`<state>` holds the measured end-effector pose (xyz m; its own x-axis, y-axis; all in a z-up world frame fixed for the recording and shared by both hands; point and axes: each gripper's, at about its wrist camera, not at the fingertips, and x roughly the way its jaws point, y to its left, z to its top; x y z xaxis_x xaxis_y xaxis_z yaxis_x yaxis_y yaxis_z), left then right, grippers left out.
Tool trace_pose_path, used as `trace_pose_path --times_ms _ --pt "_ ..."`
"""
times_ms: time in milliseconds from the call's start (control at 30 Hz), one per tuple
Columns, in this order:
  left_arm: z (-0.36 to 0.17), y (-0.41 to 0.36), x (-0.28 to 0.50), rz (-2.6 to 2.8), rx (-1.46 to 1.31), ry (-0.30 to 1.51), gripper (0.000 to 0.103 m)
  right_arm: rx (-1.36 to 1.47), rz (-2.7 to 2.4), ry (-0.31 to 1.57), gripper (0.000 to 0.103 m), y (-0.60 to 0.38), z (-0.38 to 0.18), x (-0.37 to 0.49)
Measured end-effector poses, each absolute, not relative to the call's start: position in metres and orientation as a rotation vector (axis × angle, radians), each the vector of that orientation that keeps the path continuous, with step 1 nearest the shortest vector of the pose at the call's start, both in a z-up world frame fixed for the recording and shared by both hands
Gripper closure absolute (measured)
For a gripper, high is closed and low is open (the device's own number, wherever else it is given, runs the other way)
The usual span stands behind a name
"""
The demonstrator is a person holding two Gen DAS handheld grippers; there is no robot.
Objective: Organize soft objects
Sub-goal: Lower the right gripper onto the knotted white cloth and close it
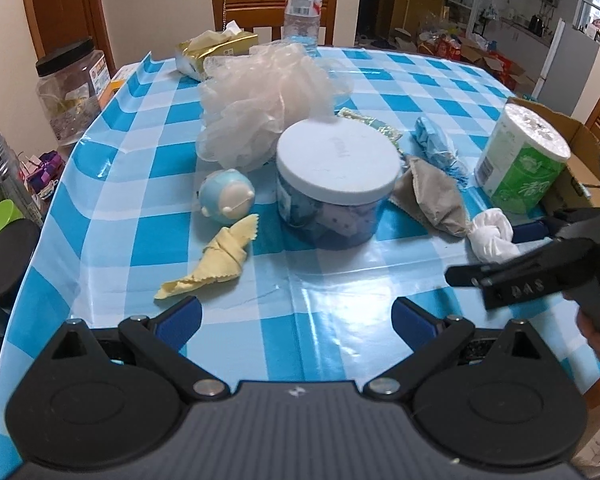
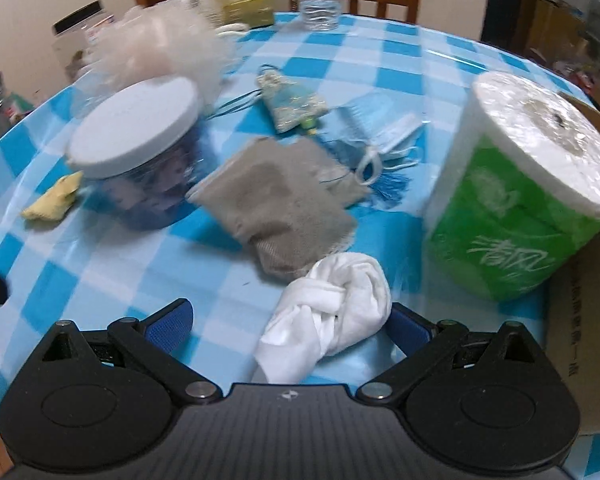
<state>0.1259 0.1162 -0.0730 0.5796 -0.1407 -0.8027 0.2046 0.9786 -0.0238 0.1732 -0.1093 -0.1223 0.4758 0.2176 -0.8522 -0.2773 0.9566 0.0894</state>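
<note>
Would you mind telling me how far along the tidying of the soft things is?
Early on. Nothing looks put away in the cardboard box as far as visible. The open right gripper brackets the knotted white cloth, not clamped. The grey cloth, yellow cloth and bath pouf remain on the table.
</note>
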Motion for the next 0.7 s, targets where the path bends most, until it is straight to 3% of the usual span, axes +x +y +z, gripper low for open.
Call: trace_pose_path --times_ms 700 --pt "-0.121 0.14 0.203 -0.207 0.058 0.981 0.002 -0.22 0.372 1.046 0.0 -0.088 -0.122 0.157"
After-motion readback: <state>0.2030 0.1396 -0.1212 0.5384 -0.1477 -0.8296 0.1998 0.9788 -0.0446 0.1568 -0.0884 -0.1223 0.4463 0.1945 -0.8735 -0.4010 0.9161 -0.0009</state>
